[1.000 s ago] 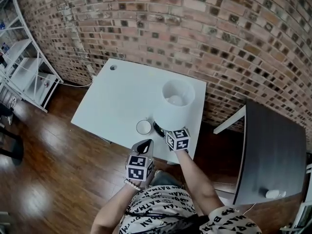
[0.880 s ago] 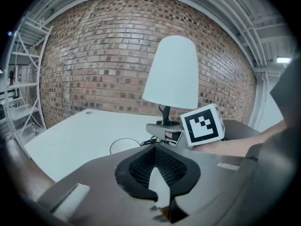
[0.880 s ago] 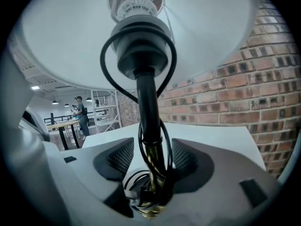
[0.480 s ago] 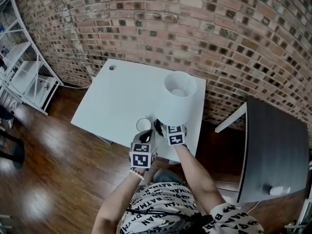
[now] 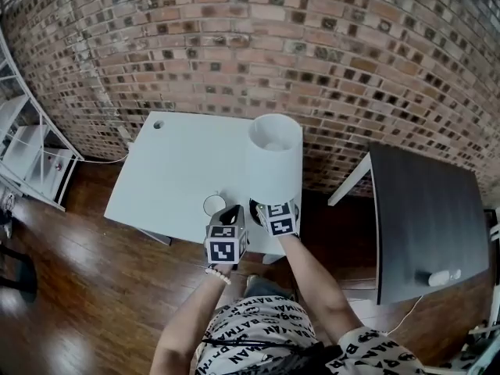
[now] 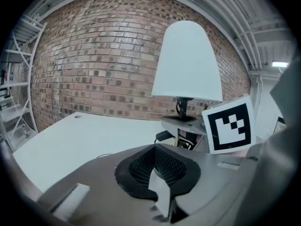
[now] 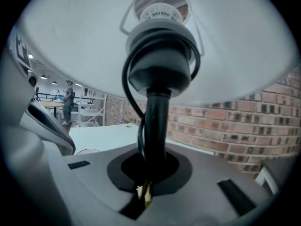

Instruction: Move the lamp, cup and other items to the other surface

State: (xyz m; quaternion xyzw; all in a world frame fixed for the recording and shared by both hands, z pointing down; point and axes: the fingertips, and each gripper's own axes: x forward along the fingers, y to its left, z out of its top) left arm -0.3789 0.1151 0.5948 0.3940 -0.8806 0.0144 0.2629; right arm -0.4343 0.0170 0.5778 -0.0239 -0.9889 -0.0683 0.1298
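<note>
A lamp with a white shade stands near the right front corner of the white table. My right gripper is at the foot of the lamp, and its jaws are closing tight on the black stem, cable alongside. The shade rises above that gripper in the left gripper view. A white cup sits at the table's front edge, left of the lamp. My left gripper hovers just right of the cup, shut and empty.
A dark table stands to the right across a gap, with a small white object near its front corner. A brick wall runs behind both tables. White shelving stands at far left on the wooden floor.
Both grippers have moved forward to the table's front edge. The right one has closed onto the lamp stem, and the shade now stands more upright.
</note>
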